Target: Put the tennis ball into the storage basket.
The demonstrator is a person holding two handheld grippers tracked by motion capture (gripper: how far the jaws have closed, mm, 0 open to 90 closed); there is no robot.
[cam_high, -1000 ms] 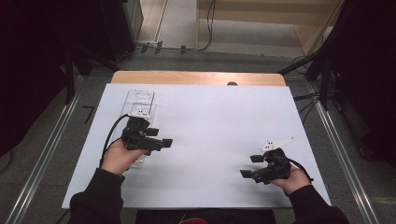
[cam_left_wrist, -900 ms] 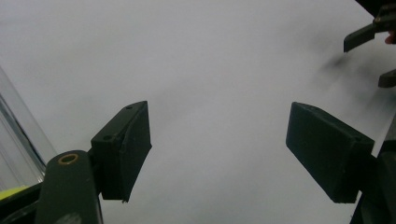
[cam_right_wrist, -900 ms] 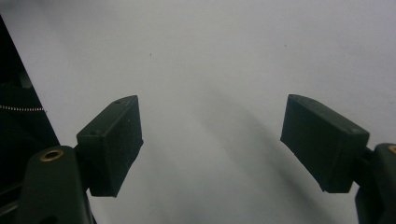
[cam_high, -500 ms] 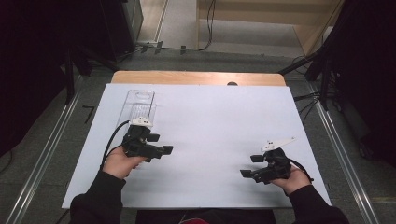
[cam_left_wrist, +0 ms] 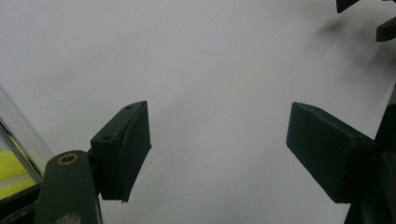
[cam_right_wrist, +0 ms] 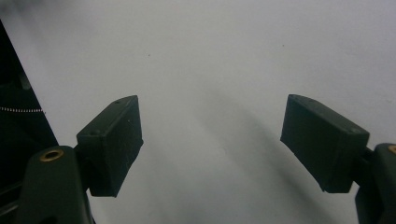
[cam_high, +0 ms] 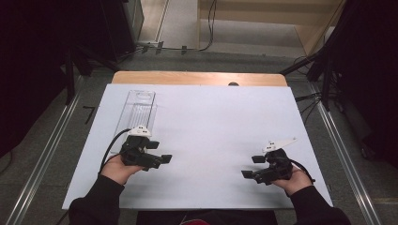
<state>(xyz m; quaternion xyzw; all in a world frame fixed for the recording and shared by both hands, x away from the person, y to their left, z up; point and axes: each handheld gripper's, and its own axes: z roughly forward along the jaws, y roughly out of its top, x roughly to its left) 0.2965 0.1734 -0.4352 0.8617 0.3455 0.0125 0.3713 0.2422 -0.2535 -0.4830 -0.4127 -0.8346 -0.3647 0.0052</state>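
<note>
My left gripper hovers low over the white sheet at the near left, jaws pointing right. In the left gripper view the left gripper stands open, with bare white sheet between its jaws. My right gripper is at the near right, jaws pointing left. It is open too, and the right gripper view shows the right gripper with nothing but sheet between the jaws. A clear plastic tray lies on the sheet just beyond the left gripper.
The sheet covers a wooden table, whose far edge shows. A clear wall with something yellow behind it sits at the left of the left gripper view. The other gripper's jaw tips show at its top right. Cables and dark stands ring the table.
My left hand has drawn back toward the near edge of the table, away from the clear tray. The right hand has stayed put.
</note>
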